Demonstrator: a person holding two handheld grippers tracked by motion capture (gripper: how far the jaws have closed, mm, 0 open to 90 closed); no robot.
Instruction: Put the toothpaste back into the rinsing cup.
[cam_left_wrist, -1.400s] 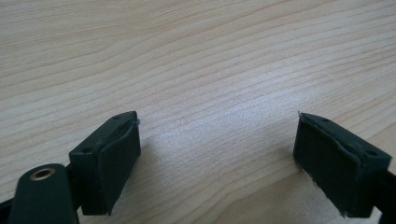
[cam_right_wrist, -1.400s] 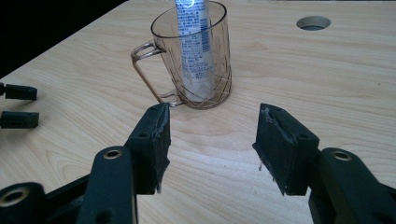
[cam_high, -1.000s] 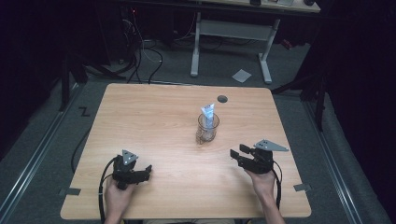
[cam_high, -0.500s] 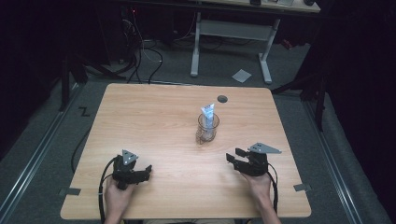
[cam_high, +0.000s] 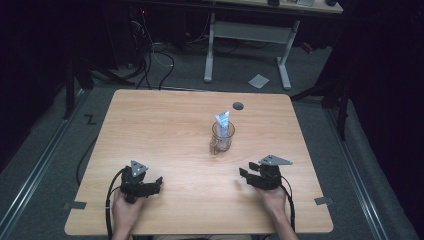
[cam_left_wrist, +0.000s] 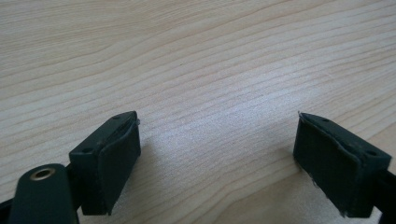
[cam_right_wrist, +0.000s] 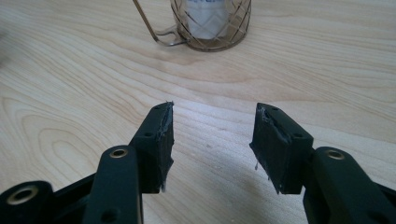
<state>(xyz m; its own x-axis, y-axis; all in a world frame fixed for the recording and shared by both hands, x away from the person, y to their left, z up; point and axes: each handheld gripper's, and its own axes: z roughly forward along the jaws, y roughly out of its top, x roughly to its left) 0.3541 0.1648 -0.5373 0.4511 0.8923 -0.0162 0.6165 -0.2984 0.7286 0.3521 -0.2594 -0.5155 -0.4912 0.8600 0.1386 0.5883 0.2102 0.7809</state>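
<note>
A glass mug (cam_high: 221, 137) with a white tube (cam_high: 222, 120) upright inside stands just past the middle of the bench (cam_high: 150, 130). The left claw (cam_high: 158, 183) at seven o'clock gapes wide, empty; the right claw (cam_high: 243, 174) at five o'clock stands moderately apart, empty, facing the mug.

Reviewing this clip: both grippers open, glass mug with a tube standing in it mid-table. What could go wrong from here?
The tube stands tall above the glass mug, so a sideways pull could tip the mug. The mug looks smooth and clear; the right gripper, open and facing it, might slip on its wall or snag the thin handle.
</note>
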